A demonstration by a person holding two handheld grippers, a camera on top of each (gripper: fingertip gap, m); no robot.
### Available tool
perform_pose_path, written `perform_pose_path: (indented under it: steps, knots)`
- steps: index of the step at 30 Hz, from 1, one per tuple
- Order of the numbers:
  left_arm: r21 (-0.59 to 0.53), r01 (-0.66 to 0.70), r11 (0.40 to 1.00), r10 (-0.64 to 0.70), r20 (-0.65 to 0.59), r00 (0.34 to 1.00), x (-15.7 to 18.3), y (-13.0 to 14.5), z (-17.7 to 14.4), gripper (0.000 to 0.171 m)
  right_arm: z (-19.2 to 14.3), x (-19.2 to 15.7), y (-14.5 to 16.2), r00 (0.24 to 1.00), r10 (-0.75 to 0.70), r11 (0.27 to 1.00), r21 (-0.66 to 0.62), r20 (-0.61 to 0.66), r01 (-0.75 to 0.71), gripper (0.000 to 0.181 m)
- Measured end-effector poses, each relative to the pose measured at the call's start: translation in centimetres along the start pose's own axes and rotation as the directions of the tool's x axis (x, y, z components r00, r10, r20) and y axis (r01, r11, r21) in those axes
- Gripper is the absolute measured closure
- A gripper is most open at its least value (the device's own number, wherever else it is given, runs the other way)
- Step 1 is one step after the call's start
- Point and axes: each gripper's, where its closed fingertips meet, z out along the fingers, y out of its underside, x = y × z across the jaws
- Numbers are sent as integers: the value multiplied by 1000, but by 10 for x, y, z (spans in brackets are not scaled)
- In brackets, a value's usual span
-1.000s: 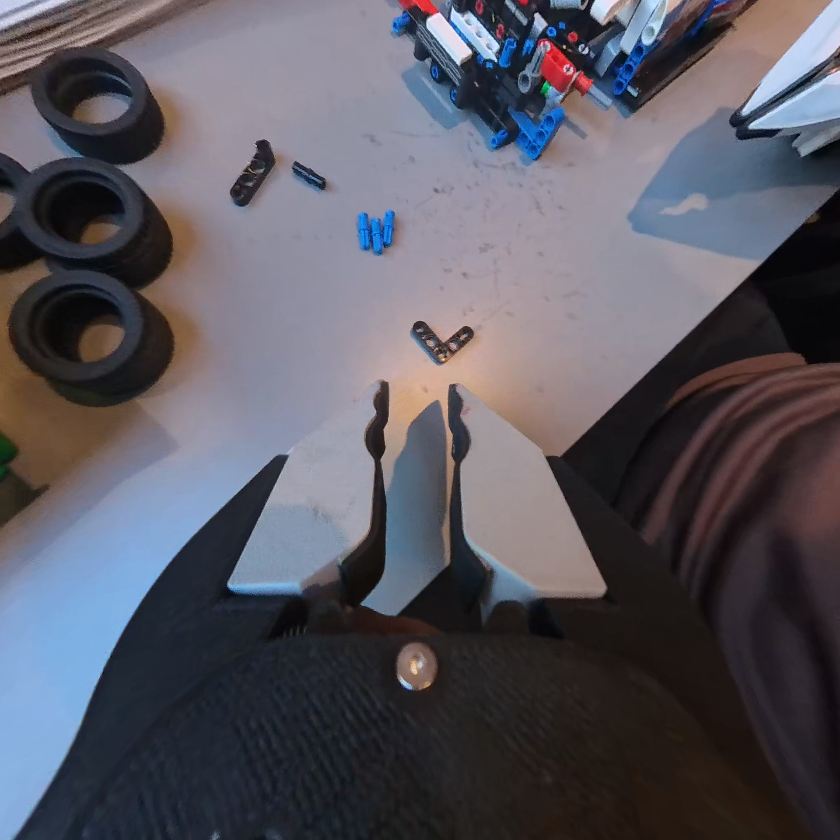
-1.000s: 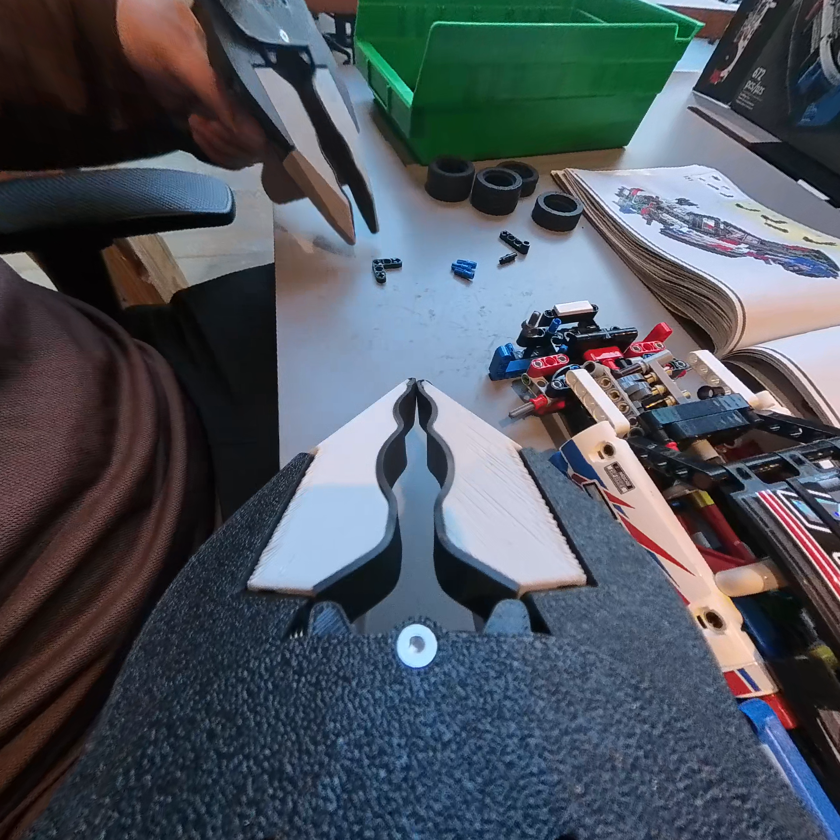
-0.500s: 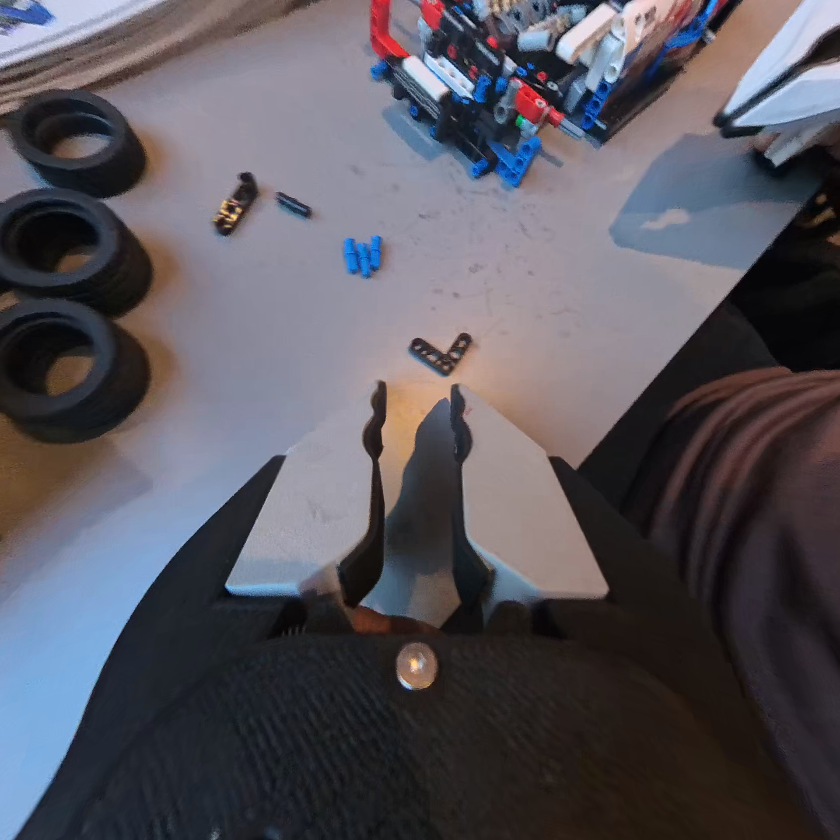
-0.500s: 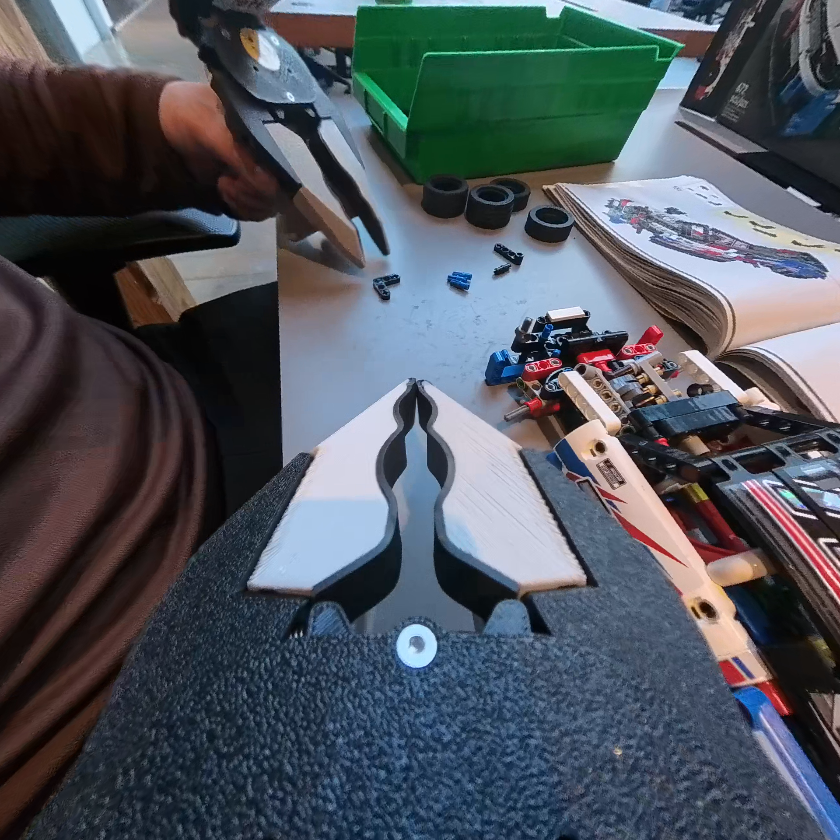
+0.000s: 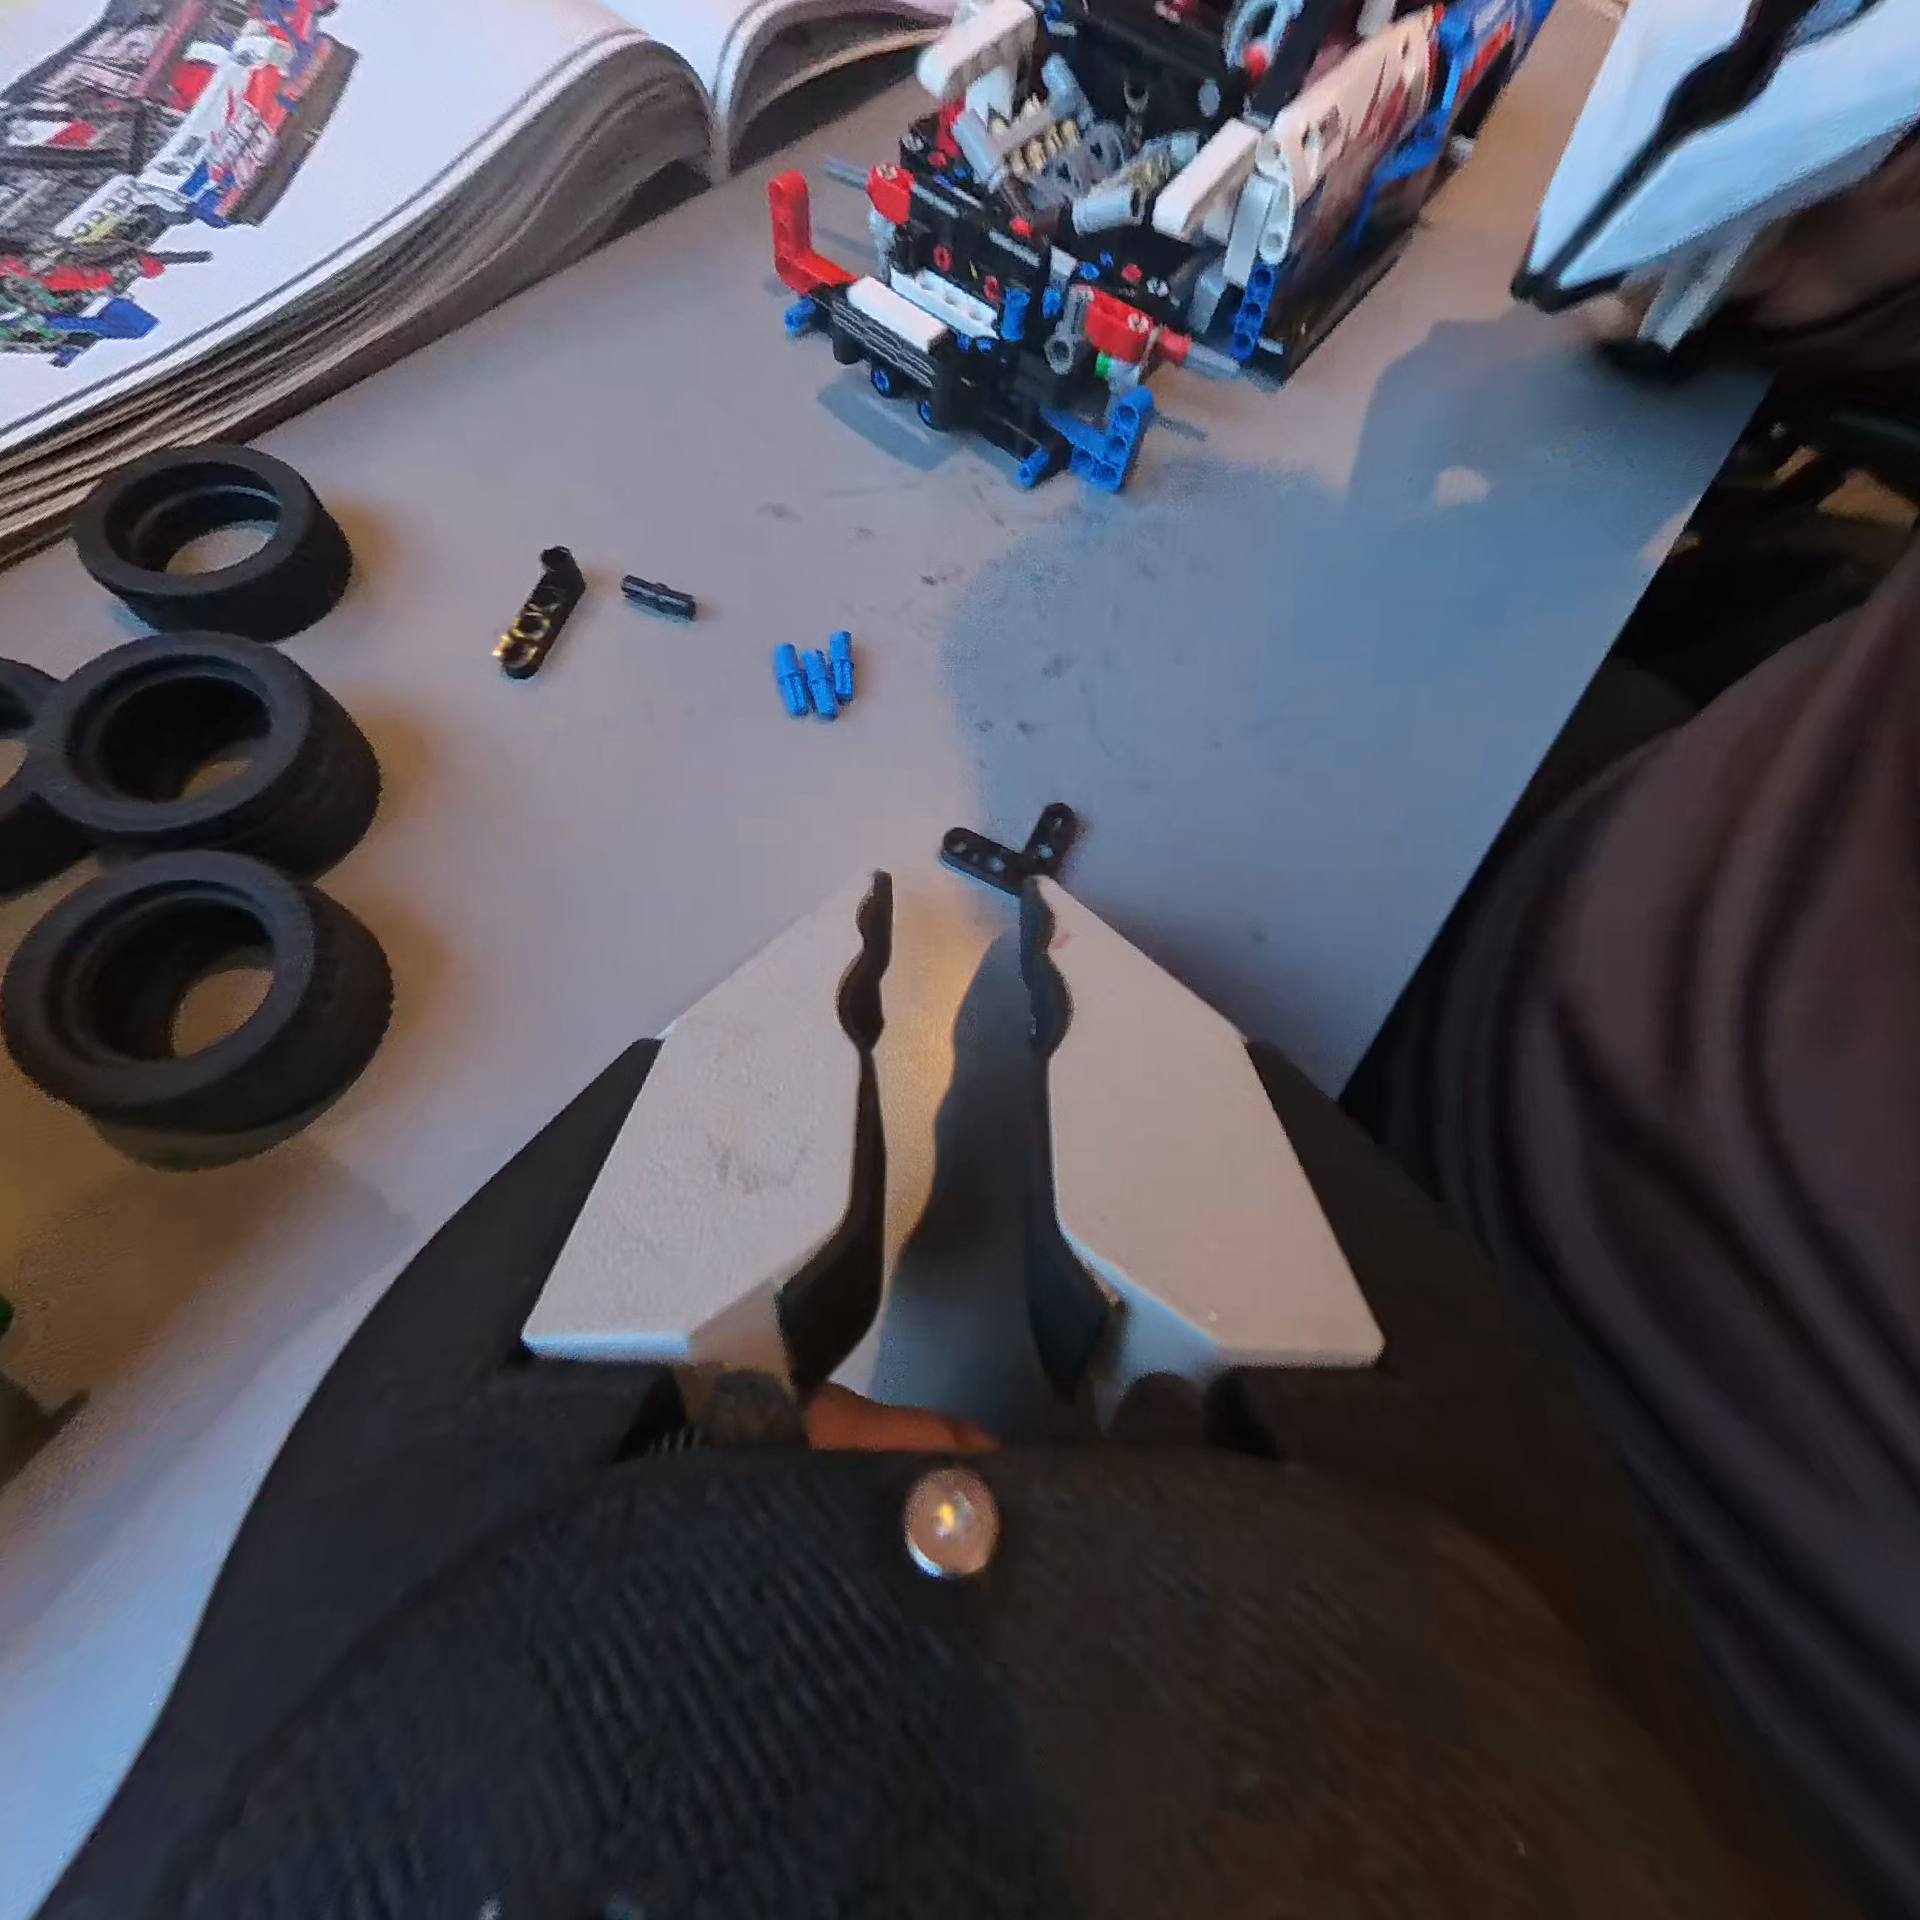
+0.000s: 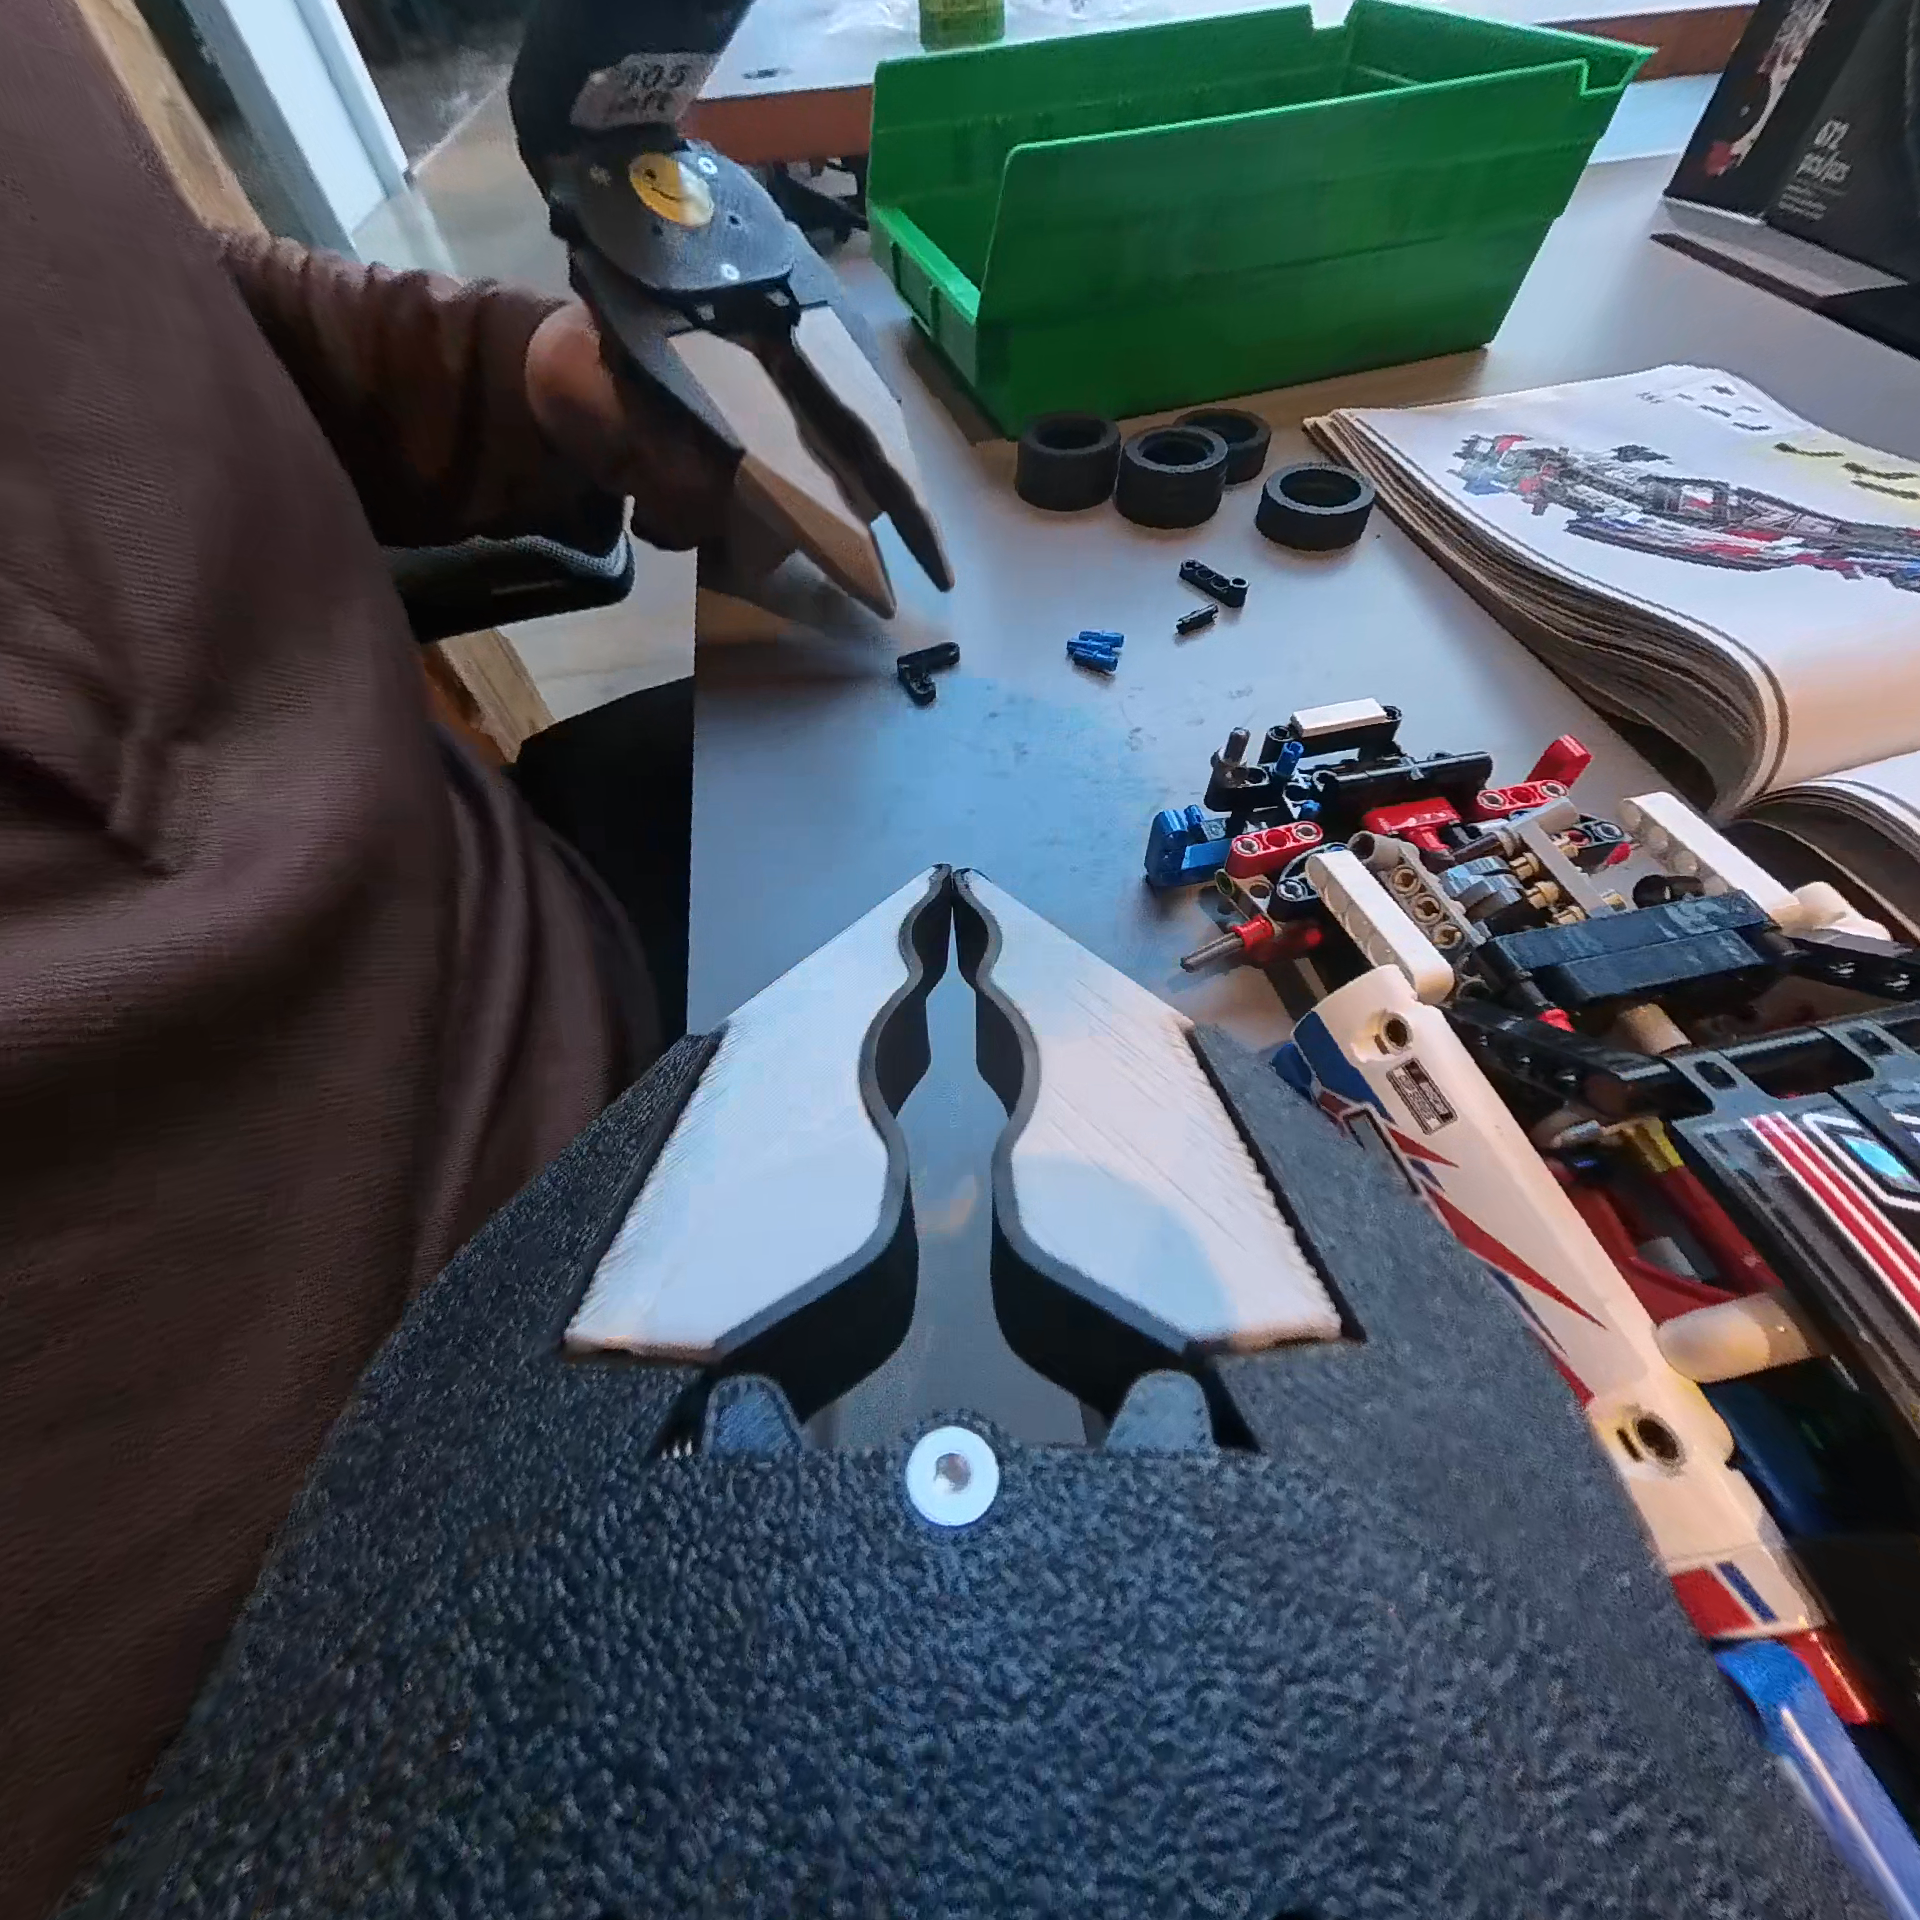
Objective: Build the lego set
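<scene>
A small black L-shaped beam (image 5: 1006,854) lies on the grey table just beyond my left gripper (image 5: 956,894), which is open and empty, with its right fingertip nearly at the beam. In the right wrist view the beam (image 6: 925,667) lies below the left gripper (image 6: 920,594). Three blue pins (image 5: 814,673), a black pin (image 5: 659,597) and a short black beam (image 5: 540,615) lie farther out. The half-built lego car (image 5: 1122,208) stands at the far side and fills the lower right of the right wrist view (image 6: 1558,987). My right gripper (image 6: 952,875) is shut and empty, over the table edge.
Several black tyres (image 5: 197,790) lie at the left. An open instruction book (image 6: 1662,540) lies behind the car. A green bin (image 6: 1226,208) stands at the far end. A person's brown sleeve (image 6: 260,727) lies along the table edge (image 6: 691,831). The gap from one gripper's tips to the other's is roughly 15 cm. Measured from the fingertips, the black pin (image 5: 659,597) is 9 cm or so from the left gripper and 20 cm from the right. Seen from the right wrist view (image 6: 1199,618) as well.
My left gripper has pulled back and tilted up, so the book and car show more. The L-shaped beam now lies at its right fingertip. My right gripper has stayed shut.
</scene>
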Motion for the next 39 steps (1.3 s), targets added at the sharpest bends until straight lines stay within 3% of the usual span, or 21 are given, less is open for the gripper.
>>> perform_pose_path:
  steps: [12, 27, 39]
  knots:
    - [-1, 49, 999, -49, -22, 999, -1, -1, 2, 150, 2, 8, -4, 999, 33, 999, 21, 13, -33, 181]
    - [31, -116, 993, 117, -3, 993, 14, -3, -2, 145, 5, 17, 0, 998, 56, 998, -16, -41, -57, 181]
    - [59, -131, 990, 130, 24, 991, 13, -4, -4, 150, 11, 14, 7, 999, 10, 998, -69, -52, -14, 181]
